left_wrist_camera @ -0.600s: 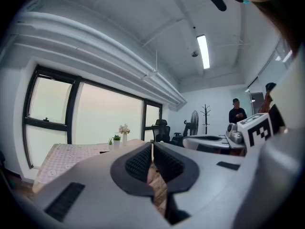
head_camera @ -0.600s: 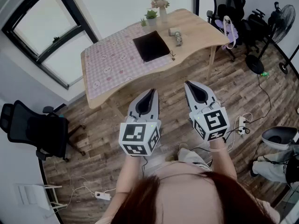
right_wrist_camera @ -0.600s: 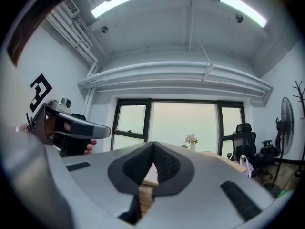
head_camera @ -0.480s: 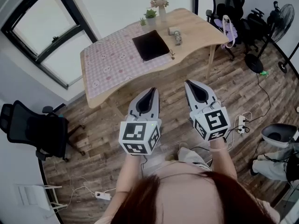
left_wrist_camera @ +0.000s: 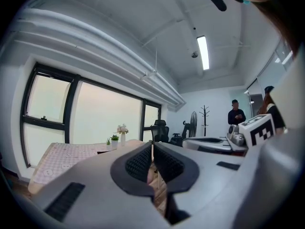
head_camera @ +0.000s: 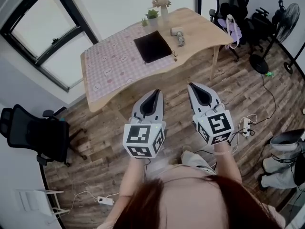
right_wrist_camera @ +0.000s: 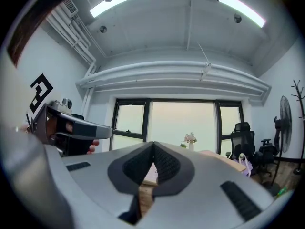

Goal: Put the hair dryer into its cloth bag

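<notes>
Wood floor [head_camera: 238, 94] spreads below a desk [head_camera: 200, 30] set by the window [head_camera: 43, 32] in the head view. The grey dryer [head_camera: 177, 32] lies on the bare wood of the desk, just right of the black bag [head_camera: 152, 46] and apart from it. The bag lies flat at the right edge of the checked cloth [head_camera: 114, 63]. A plant [head_camera: 152, 14] and a vase [head_camera: 163, 6] stand at the far edge. The left tongs [head_camera: 157, 93] and right tongs [head_camera: 193, 86] are held side by side over the floor, well short of the desk. Each is closed with nothing between its jaws. Compared with half a second ago, the desk and its things sit a touch higher and further left in the head view, while both tongs keep much the same place. Only the head view shows the dryer. The left gripper view looks level across the room and adds a chair [left_wrist_camera: 160, 128], a fan [left_wrist_camera: 193, 123], a coat stand [left_wrist_camera: 205, 116] and a person [left_wrist_camera: 236, 112] standing by the far wall, with the right tongs alongside. The right gripper view faces the window and shows the ceiling lights [right_wrist_camera: 240, 8], with the left tongs at its left edge.
</notes>
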Tool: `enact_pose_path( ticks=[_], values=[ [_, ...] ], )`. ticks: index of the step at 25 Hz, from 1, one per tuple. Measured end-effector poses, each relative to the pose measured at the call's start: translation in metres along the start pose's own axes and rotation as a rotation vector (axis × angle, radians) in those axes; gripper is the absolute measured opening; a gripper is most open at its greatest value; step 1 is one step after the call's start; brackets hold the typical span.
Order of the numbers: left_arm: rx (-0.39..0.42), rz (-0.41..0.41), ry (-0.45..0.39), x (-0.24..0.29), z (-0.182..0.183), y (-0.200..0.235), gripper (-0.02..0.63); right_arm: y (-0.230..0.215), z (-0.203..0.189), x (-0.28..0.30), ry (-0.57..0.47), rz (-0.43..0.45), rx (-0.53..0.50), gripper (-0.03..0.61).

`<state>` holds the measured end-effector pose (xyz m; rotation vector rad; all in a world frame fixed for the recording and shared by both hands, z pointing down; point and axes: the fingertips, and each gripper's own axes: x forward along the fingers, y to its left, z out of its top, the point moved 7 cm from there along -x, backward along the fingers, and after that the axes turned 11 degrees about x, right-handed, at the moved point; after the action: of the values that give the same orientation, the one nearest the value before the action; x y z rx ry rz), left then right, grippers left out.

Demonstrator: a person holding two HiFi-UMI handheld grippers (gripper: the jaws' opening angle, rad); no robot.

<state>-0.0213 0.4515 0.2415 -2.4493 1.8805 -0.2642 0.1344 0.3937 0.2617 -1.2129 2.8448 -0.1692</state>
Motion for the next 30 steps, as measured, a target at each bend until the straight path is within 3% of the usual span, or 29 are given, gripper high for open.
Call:
enact_pose_path(
  ticks=[30],
  values=[
    [-0.029, 0.098, 0.061, 0.147, -0.002, 0.001, 0.018, -0.124, -0.01, 0.095, 0.064, 0.097, -0.039, 0.0]
  ],
)
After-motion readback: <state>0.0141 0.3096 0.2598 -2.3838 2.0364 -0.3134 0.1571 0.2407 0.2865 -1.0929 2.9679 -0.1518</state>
